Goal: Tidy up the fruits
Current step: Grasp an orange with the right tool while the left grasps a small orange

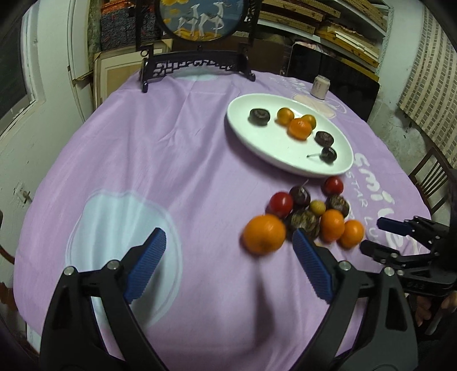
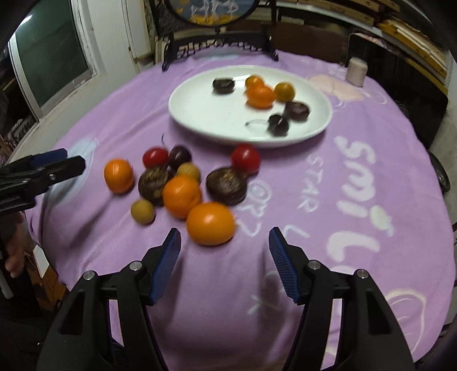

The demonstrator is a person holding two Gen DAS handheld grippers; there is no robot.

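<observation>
left gripper point(image 1: 228, 242) spread wide and empty, right gripper point(image 2: 225, 242) parted and empty, loose fruit pile point(image 2: 177, 182) mid-table beside white plate point(image 2: 200, 114) holding fruit, lilac tablecloth point(image 1: 171, 142)

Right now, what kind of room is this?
Probably a home storeroom doubling as a dining spot: a round table under a purple cloth, stacked boards on shelves, and a white plate of fruit.

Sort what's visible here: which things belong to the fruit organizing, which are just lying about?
Job: white plate holding some fruit; loose fruit pile on the cloth; left gripper and right gripper, both open.
Lying about: small jar; framed deer ornament.
</observation>
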